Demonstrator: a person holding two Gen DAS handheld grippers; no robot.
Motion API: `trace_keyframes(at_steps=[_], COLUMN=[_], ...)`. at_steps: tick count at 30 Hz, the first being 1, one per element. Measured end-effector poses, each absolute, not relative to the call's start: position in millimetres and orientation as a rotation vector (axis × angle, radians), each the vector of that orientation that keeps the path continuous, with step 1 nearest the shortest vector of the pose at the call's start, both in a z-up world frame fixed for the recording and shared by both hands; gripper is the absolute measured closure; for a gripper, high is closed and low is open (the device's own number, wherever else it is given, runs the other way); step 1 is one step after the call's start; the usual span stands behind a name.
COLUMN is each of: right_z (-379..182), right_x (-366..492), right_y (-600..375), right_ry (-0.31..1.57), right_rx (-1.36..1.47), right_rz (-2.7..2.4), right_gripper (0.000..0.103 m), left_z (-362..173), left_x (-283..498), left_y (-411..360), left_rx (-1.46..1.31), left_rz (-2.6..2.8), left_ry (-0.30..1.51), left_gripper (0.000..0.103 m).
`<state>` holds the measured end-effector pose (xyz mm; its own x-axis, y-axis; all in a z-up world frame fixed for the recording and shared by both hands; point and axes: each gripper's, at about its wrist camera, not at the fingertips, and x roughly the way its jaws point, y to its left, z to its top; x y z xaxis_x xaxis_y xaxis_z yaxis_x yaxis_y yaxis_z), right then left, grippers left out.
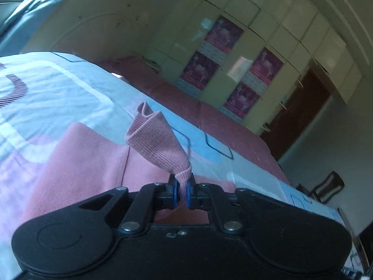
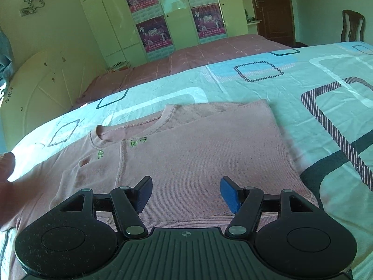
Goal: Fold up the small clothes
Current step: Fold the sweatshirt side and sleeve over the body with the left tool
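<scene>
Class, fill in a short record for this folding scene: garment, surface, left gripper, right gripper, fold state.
garment: pink shirt, lying flat, neckline away from the right wrist camera
surface: patterned bedsheet
left gripper: shut on the ribbed cuff, lifted off the sheet
right gripper: open, above the shirt's lower part, holding nothing
fold state: one side already folded over the front; the cuff side not yet laid down
</scene>
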<state>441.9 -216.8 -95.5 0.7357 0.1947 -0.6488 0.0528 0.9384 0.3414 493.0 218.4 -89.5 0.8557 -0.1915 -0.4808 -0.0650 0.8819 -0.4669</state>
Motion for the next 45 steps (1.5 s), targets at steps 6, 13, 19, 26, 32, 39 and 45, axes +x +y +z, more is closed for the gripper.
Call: trace_keyframes(at_steps=[6,13,19,26,32,39,45], right_z=[-88,-86,-87,-107,-129,-115,-52], right_x=[435,433,444,467,486,501,472], right_y=[-231,-234,-208,-171,-154,-123,-141], right_ry=[0.734,0.739,0.762,0.843,0.886,0.891,0.615], right_rx=[0.392,0.525,0.605,0.685,0.757,0.564,0.436], right_rz=[0.094,0.218,0.355,0.452,0.444,0.427,0.365], right_gripper=[0.038,0.038,0.038,0.038,0.044,0.097,0.098], left_z=[-120,-158,-131,-119,-137,-139,-140], left_x=[517,525,490,432,430,459,464], left_y=[107,52,75,157,208,224,237], left_rx=[-0.353,-0.177,-0.164,-0.138,-0.215,-0.224,-0.215], left_rz=[-0.234,-0.38,-0.299,-0.122,-0.008,-0.033,-0.062], left_ry=[0.67,0.768,0.681,0.684,0.766,0.762,0.778], left_gripper=[0.097,0.05,0.036,0.036,0.049,0.065,0.088])
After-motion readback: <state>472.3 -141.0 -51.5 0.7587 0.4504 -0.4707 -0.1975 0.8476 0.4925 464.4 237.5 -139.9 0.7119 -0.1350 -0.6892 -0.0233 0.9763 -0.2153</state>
